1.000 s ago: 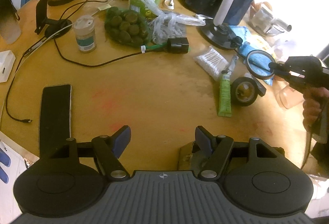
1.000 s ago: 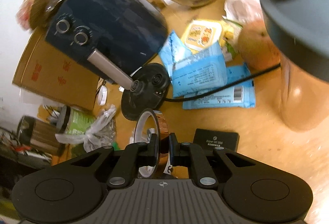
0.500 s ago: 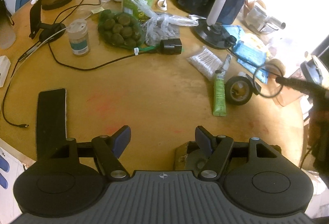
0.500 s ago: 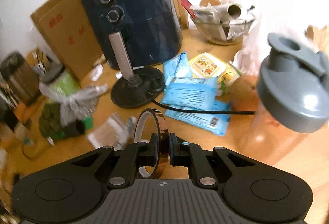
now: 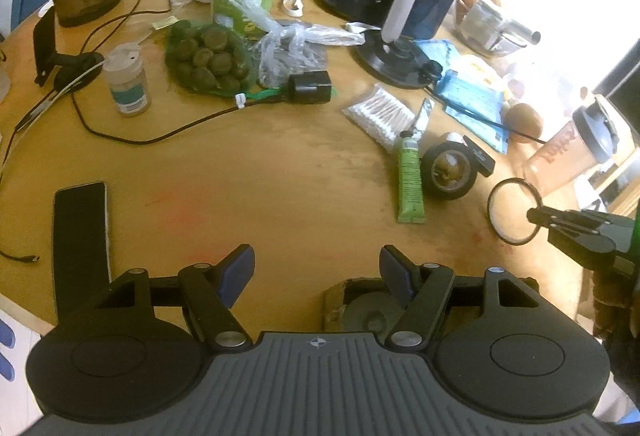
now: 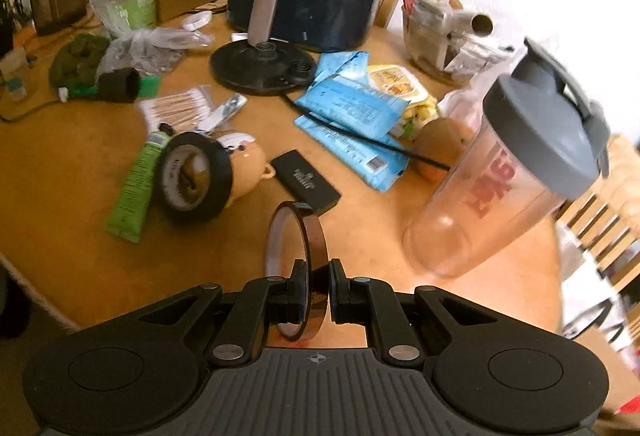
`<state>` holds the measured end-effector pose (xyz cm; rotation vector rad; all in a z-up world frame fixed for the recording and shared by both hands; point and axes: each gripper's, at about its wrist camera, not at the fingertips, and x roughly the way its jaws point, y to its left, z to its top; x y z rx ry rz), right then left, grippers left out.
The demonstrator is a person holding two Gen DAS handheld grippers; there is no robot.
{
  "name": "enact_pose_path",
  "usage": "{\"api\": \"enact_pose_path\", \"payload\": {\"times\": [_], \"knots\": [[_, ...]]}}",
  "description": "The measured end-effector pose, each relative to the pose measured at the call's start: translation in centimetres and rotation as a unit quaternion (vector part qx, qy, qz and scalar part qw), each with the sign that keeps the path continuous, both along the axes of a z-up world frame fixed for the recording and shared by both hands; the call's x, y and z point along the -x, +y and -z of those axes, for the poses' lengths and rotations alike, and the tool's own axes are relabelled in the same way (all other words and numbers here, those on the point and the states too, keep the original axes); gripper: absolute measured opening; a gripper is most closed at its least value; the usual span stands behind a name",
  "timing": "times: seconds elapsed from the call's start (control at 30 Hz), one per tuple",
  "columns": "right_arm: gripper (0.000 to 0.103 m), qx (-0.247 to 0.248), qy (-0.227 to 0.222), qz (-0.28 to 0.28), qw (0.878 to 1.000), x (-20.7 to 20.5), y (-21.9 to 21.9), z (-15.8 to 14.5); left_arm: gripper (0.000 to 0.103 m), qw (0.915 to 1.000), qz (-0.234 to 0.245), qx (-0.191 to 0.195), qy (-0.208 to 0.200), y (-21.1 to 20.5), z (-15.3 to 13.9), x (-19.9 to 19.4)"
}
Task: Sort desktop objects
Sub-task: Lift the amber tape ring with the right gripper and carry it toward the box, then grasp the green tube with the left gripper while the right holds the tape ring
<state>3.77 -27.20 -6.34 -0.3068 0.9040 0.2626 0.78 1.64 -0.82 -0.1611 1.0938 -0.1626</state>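
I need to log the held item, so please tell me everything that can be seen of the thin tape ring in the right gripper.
The tape ring is a thin, narrow roll of amber-brown, see-through tape with an open middle. It stands on edge, lifted above the wooden table. The fingers of the right gripper pinch its lower rim from both sides. Nothing else touches it. In the left wrist view it shows as a dark hoop.

Two tape rolls: black, amber; one green tube; one shaker bottle; one phone.
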Motion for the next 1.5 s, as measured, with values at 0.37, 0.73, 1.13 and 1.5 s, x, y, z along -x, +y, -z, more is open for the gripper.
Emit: {"api": "enact_pose_path", "payload": {"times": [0.37,0.73,1.13,1.5], "knots": [[0.012,-0.043,0.011,-0.010,0.999,0.7,0.0,-0.3,0.069,0.9998,0.019,0.001,-0.004,-1.1,-0.1,-0.4],[0.011,-0.057,-0.005,0.007,0.998,0.5,-0.4,-1.8,0.069,0.9991,0.040,-0.003,-0.014,-1.8,-0.2,-0.7],[0.011,-0.078,-0.008,0.030,0.996,1.9,-1.6,-3.3,0.069,0.9955,0.088,-0.021,-0.029,-4.3,0.4,-3.0],[0.011,-0.087,-0.010,0.060,0.994,4.1,-3.0,-4.2,0.068,0.9878,0.150,-0.036,-0.023,-7.8,2.8,-6.1]]}}
